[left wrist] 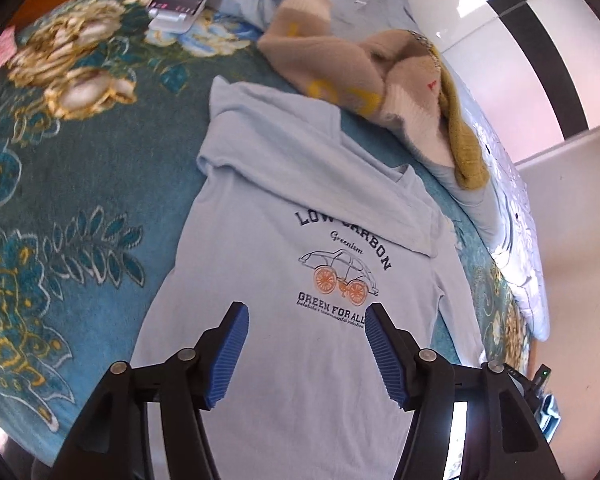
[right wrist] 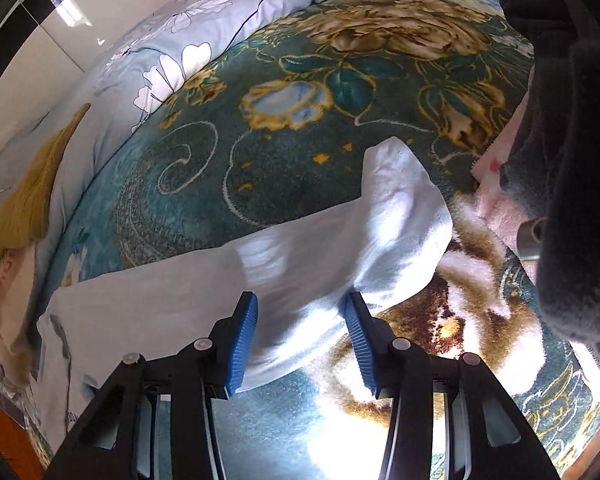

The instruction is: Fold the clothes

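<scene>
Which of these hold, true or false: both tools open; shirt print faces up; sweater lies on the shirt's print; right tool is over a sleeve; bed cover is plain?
1. Both tools are open. True: the left tool and right tool both show a wide gap between the pads.
2. The shirt lies print up. True.
3. The sweater covers the print. False: it lies beyond the shirt's top end, print clear.
4. The right tool is at a sleeve. True: light blue cloth lies between its pads.
5. The blanket is plain. False: teal with flowers.
</scene>
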Action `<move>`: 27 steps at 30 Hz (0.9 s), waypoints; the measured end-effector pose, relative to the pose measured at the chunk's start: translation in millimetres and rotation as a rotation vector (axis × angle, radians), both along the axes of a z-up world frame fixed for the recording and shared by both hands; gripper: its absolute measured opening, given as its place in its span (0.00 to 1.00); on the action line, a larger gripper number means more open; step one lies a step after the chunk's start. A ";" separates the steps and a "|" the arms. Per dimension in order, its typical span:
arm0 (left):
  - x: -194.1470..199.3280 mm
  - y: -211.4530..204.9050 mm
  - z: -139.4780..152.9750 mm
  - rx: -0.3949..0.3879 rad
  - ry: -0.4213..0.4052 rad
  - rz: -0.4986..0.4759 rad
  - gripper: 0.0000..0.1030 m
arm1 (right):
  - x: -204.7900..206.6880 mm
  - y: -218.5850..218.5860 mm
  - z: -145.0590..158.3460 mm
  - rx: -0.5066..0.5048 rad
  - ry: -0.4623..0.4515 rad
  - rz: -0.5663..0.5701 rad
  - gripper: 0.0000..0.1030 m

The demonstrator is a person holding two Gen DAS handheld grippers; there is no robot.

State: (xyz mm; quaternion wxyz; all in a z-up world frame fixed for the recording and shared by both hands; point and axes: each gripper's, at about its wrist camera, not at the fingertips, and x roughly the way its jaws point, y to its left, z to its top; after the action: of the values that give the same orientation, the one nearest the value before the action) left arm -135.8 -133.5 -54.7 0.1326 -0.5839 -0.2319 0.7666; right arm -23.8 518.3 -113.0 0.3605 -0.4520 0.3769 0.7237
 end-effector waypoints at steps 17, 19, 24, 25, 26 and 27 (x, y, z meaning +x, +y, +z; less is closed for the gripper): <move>-6.6 -52.1 -29.8 0.071 -0.042 0.107 0.63 | -132.9 -132.1 161.8 0.213 0.396 0.429 0.03; -8.5 -57.5 -30.4 0.070 -0.041 0.110 0.63 | -158.6 -172.5 178.1 0.240 0.440 0.531 0.03; -10.9 -76.6 -35.7 0.079 -0.050 0.139 0.63 | -216.4 -278.1 171.1 0.239 0.451 0.758 0.03; -11.0 -80.2 -37.3 0.080 -0.053 0.144 0.63 | -226.8 -298.8 165.2 0.232 0.442 0.803 0.03; -11.0 -83.8 -38.9 0.081 -0.056 0.150 0.63 | -234.3 -319.0 152.3 0.222 0.421 0.846 0.03; -11.0 -87.4 -40.5 0.081 -0.060 0.156 0.63 | -241.8 -339.2 139.5 0.212 0.399 0.889 0.03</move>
State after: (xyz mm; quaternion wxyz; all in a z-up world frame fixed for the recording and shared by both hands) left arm -146.8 -220.9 -95.2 0.0891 -0.5807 -0.3115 0.7469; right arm -265.7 179.0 26.5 -0.0181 -0.3825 0.1335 0.9141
